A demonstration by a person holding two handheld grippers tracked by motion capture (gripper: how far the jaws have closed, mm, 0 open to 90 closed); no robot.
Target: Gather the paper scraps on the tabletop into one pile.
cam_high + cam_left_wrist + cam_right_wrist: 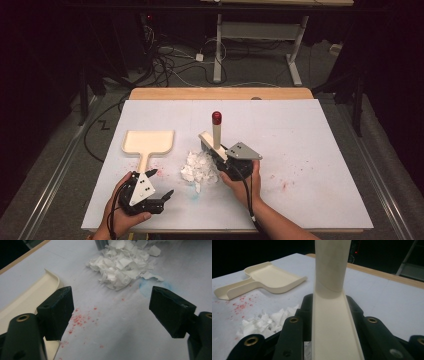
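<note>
Sweep barely begun: paper scraps piled, none in dustpan.
R tongs clamp brush handle by pile; L tongs spread, empty, near pan handle on table.

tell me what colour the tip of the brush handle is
Dark red: the knob tops the cream brush handle, clearest in the high view.

Cream brush handle between black fingers, dustpan beyond
</note>
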